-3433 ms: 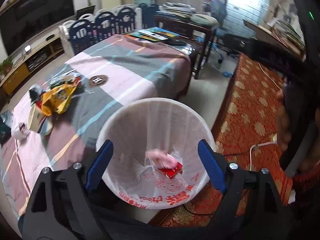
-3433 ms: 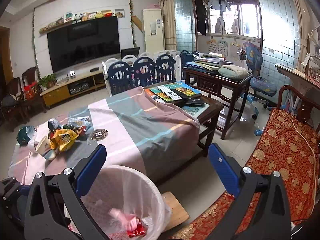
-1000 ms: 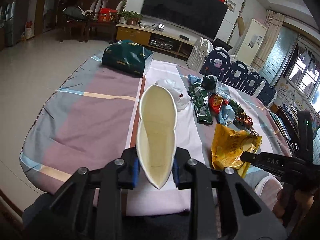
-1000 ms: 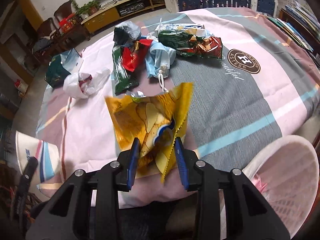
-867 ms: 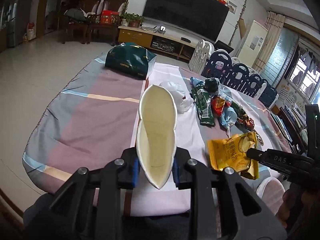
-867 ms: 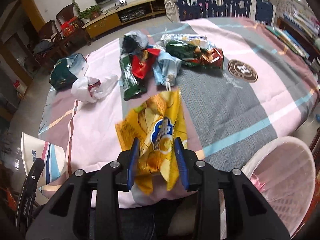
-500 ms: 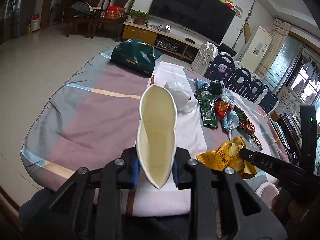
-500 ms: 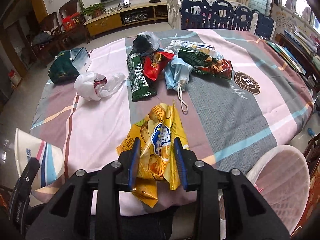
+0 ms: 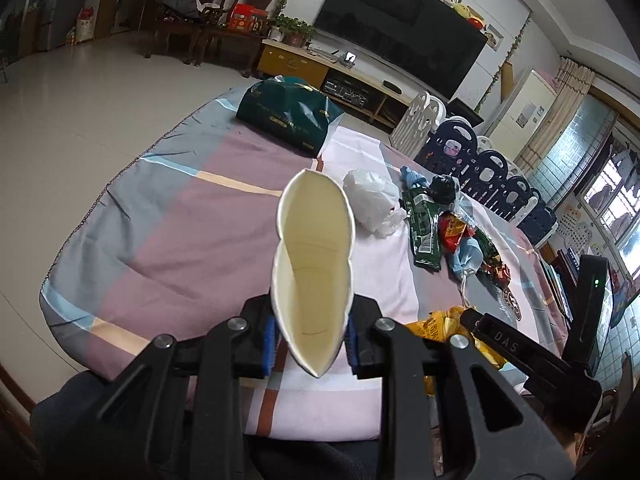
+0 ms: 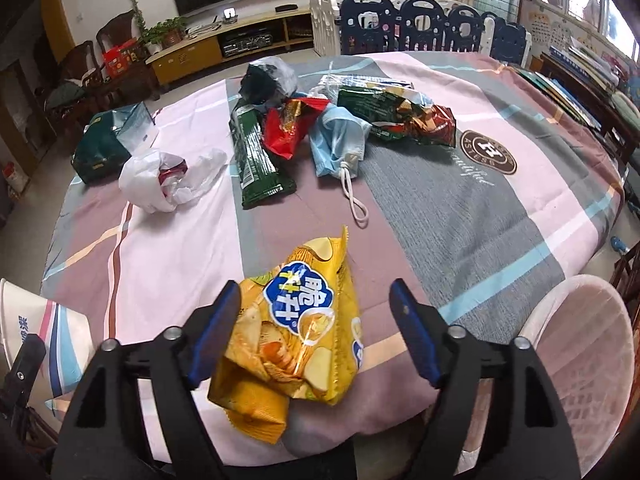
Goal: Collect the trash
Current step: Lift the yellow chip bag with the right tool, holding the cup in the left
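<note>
A: Left gripper (image 9: pixel 309 334) pinches the squashed paper cup (image 9: pixel 313 258) above the table's near edge. Right gripper (image 10: pixel 314 328) is spread wide around the yellow chip bag (image 10: pixel 294 330) lying there.

B: Bin (image 10: pixel 576 354) sits near right. Close low on the bag; far wrappers (image 10: pixel 394 120) and mask (image 10: pixel 338 144) don't obstruct.

The right gripper (image 10: pixel 314 330) has spread its fingers, releasing the yellow chip bag (image 10: pixel 292 336).

"DAS" – right tongs (image 9: pixel 506 347); "脆" – yellow chip bag (image 10: pixel 296 320).
</note>
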Motion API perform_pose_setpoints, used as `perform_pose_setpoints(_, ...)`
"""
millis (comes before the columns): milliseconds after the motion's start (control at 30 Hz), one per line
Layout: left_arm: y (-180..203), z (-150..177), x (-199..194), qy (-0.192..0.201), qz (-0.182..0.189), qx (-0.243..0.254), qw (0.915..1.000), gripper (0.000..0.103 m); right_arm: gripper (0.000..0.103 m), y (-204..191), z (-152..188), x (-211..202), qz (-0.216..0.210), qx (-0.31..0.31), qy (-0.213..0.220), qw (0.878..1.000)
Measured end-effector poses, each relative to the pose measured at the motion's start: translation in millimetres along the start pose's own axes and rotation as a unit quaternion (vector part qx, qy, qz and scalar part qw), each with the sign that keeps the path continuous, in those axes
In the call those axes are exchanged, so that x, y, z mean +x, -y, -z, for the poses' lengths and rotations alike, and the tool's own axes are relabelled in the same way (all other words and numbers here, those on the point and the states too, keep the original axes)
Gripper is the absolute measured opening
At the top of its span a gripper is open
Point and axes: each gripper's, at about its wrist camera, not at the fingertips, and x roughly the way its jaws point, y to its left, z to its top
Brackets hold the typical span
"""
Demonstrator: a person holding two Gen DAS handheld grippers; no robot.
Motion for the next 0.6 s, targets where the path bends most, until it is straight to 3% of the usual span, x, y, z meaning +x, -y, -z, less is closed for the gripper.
perform_pose_setpoints(100,0.9,0.3,0.1,-0.001,-0.002,0.003,1.0,0.027,0.09,5.2,1.3,2.7,0.004,0.011,0.002,1.0)
perform_pose_setpoints(267,2.6,1.3,0.3,-0.002,-0.003,0.007,1.0,0.027,0.095,13.1,2.2,7.7,-0.012,0.034,-0.006,0.999)
perform_pose_setpoints(600,3.1,1.2,1.8,-0.005,-0.002,0.004,1.0,0.027,0.095,22.2,4.2,10.8,-0.059,0.069,-0.014,0.996)
